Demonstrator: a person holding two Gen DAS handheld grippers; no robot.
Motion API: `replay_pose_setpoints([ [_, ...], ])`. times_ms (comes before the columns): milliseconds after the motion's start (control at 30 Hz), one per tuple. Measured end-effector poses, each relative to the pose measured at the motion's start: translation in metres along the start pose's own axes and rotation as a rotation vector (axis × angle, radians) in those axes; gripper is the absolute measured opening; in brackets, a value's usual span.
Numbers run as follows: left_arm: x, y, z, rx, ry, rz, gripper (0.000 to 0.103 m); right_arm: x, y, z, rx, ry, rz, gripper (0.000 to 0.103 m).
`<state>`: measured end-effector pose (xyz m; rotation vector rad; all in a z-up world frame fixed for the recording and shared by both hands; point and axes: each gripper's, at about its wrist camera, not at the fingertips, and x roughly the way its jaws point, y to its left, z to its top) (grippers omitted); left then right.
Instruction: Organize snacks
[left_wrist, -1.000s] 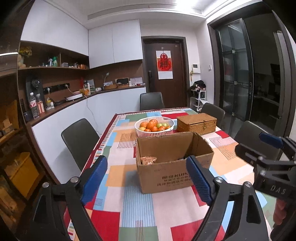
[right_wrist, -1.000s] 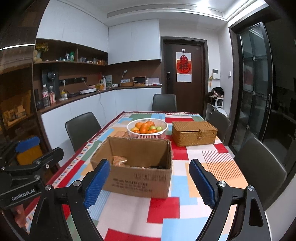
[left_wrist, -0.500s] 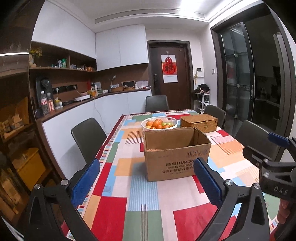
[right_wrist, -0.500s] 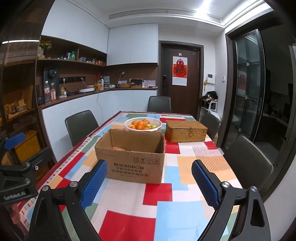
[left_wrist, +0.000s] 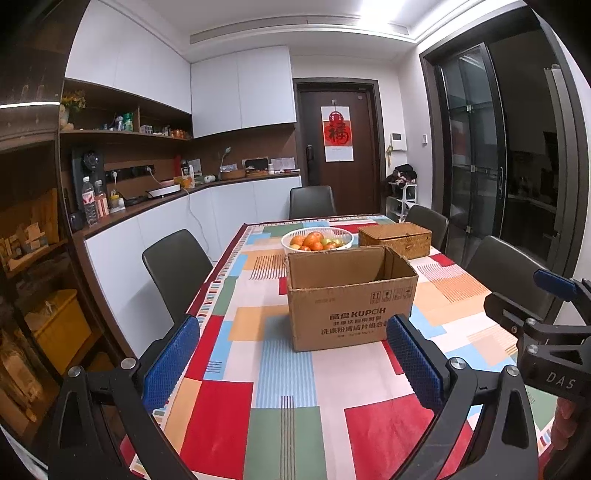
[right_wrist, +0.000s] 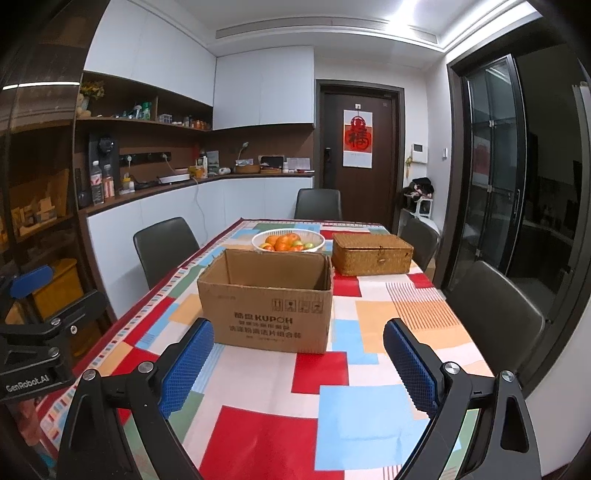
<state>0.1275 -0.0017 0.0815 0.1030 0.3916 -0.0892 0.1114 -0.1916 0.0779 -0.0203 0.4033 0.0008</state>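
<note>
Both your left tongs and right tongs hang wide and empty, jaws just opened, near the cardboard box mid-surface, so come in level and straddle its side walls squarely.

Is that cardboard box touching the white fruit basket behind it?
Cannot tell. In both wrist views the cardboard box rises in front of the fruit basket and hides the basket's base, so neither contact nor a gap shows.
</note>
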Motion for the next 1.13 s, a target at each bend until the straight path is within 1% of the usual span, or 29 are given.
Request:
replay_pose_setpoints([
  [200, -0.0003, -0.0003, -0.0015, -0.007, -0.002, 0.003, 0.103, 0.0025, -0.0011, -0.0002, 0.003, 0.005, -0.011, 0.094],
  [467, -0.0004, -0.0006, -0.0024, -0.010, -0.008, 0.011, 0.103, 0.0042, 0.0014, -0.0015, 0.000, 0.010, -0.005, 0.094],
  [700, 0.0004, 0.0000, -0.0035, -0.022, 0.006, -0.017, 0.103, 0.0032, 0.0017, -0.0027, -0.002, 0.015, -0.003, 0.094],
  [1133, 0.0019, 0.0022, -0.0051, -0.029, 0.015, -0.010, 0.103, 0.0042, 0.0021, -0.0044, -0.007, 0.022, -0.006, 0.094],
])
